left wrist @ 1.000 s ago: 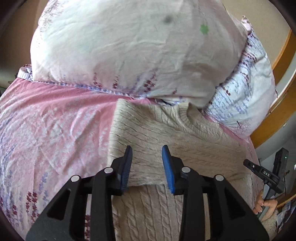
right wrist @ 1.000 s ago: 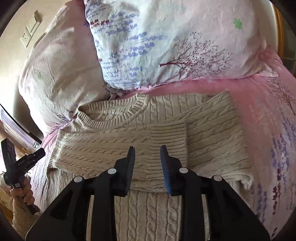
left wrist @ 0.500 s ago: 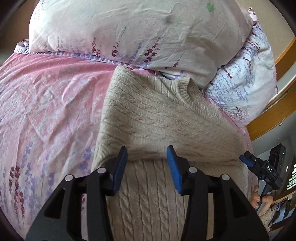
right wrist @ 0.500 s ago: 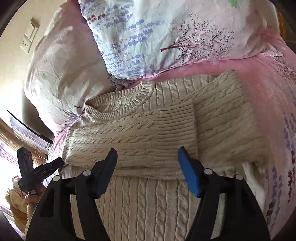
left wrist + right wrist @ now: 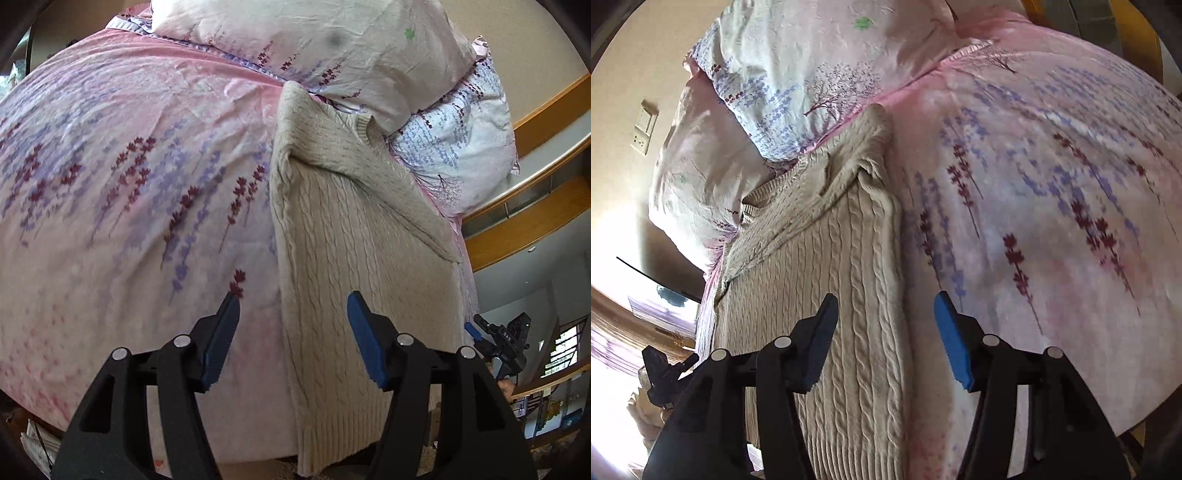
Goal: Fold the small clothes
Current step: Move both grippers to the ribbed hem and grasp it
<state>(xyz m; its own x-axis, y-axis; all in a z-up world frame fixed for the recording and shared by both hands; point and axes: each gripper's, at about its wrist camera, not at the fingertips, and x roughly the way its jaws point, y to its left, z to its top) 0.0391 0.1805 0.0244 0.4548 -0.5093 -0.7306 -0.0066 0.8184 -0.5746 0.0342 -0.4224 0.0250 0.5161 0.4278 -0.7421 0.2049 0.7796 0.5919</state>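
Observation:
A cream cable-knit sweater (image 5: pixel 354 258) lies flat on the pink bed, sleeves folded across its chest, collar toward the pillows. It also shows in the right wrist view (image 5: pixel 827 266). My left gripper (image 5: pixel 293 334) is open and empty, above the sweater's left edge near the hem. My right gripper (image 5: pixel 886 338) is open and empty, above the sweater's right edge near the hem. The right gripper also shows at the far right of the left wrist view (image 5: pixel 498 343), and the left gripper at the far left of the right wrist view (image 5: pixel 665 369).
A pink floral bedsheet (image 5: pixel 129 184) covers the bed. Two floral pillows (image 5: pixel 332 48) (image 5: pixel 812 66) lie at the head, touching the collar. A wooden frame (image 5: pixel 535 206) runs along the right. The bed's near edge is just under the hem.
Both grippers have pulled back from the folded sleeves toward the hem and moved apart to the sweater's side edges. Both have opened wider.

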